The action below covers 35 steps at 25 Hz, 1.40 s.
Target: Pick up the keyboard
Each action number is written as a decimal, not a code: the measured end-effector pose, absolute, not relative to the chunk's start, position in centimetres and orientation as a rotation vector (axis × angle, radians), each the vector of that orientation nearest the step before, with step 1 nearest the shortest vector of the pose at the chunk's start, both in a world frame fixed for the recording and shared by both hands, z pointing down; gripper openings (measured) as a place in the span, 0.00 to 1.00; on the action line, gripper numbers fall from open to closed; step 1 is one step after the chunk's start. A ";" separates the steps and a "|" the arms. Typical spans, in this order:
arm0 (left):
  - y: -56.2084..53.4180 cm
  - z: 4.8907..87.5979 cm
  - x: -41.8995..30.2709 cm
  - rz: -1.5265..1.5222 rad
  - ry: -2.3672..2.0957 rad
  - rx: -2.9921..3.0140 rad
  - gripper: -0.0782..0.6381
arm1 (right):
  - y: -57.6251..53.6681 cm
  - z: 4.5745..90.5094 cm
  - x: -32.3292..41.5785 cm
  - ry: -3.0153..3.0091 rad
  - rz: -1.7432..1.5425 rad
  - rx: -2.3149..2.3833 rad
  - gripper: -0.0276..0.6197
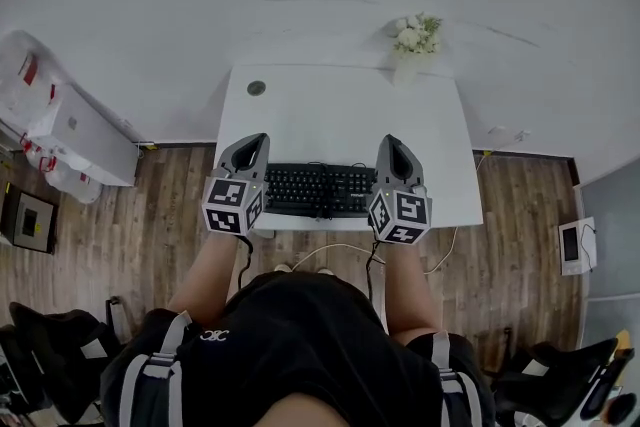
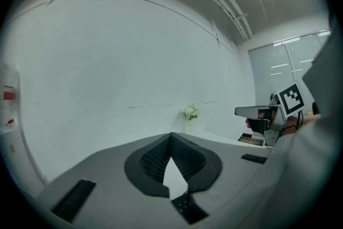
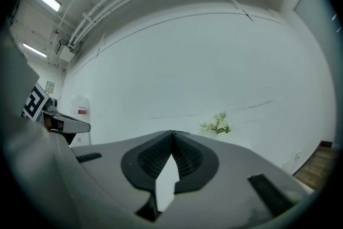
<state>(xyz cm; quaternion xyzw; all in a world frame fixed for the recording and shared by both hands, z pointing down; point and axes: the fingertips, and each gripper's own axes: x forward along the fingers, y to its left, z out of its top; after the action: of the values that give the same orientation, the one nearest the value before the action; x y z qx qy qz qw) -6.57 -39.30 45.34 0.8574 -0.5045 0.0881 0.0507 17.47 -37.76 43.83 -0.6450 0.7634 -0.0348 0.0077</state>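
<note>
With left gripper (image 1: 256, 143) and right gripper (image 1: 393, 145) closed empty, flanks both ends of keyboard (image 1: 318, 189) on table (image 1: 340, 105), likely staging a balanced two-sided lift.

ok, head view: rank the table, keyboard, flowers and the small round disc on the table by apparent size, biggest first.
1. white table
2. black keyboard
3. flowers: they sit at the table's far edge, so farther from the camera, but still look clearly smaller than the keyboard
4. round disc

No legible text, label, brand or number anywhere.
</note>
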 end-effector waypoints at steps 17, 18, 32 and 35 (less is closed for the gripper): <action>-41.0 55.6 -12.2 0.522 -1.567 2.319 0.25 | -39.0 54.1 24.4 2.276 -0.500 -2.143 0.15; -40.9 56.5 -12.8 0.540 -1.566 2.294 0.25 | -38.8 55.2 24.8 2.278 -0.534 -2.155 0.15; -38.3 69.0 -17.1 0.645 -1.389 1.967 0.30 | -35.9 68.9 29.7 2.350 -0.989 -2.313 0.15; -37.8 70.9 -17.4 0.655 -1.354 1.918 0.32 | -35.5 71.0 30.2 2.357 -1.071 -2.331 0.15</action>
<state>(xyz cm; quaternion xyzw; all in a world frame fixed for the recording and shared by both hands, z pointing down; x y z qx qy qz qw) -17.35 -37.80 70.93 0.7385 -0.5214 0.2522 0.3451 30.22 -35.47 71.03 -0.6593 0.6667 -0.3029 -0.1704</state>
